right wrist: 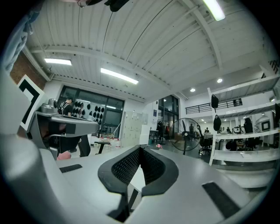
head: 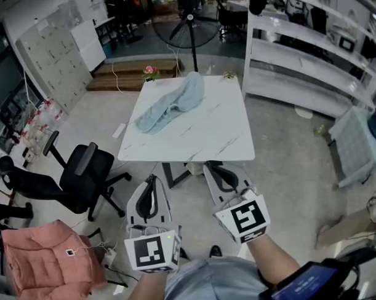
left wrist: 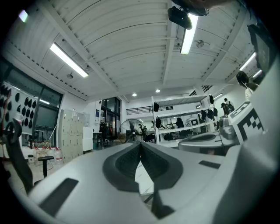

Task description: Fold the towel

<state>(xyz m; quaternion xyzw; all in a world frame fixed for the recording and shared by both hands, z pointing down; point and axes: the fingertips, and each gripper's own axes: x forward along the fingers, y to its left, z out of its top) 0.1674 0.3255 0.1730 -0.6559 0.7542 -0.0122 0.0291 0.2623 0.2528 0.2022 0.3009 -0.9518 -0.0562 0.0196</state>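
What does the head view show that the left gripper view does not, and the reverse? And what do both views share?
Only the head view: the crumpled towel lying on the white table, and a pink cushion on the floor side. Only the left gripper view: the ceiling with its strip lights. Both: the left gripper, jaws together with nothing between them, the standing fan and the white shelving.

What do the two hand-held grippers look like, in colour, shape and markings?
The left gripper and the right gripper both have smooth, light grey bodies that narrow toward the tips. Their pads are dark, with a fine dotted texture. Each gripper carries a white cube with black square markers on its faces.
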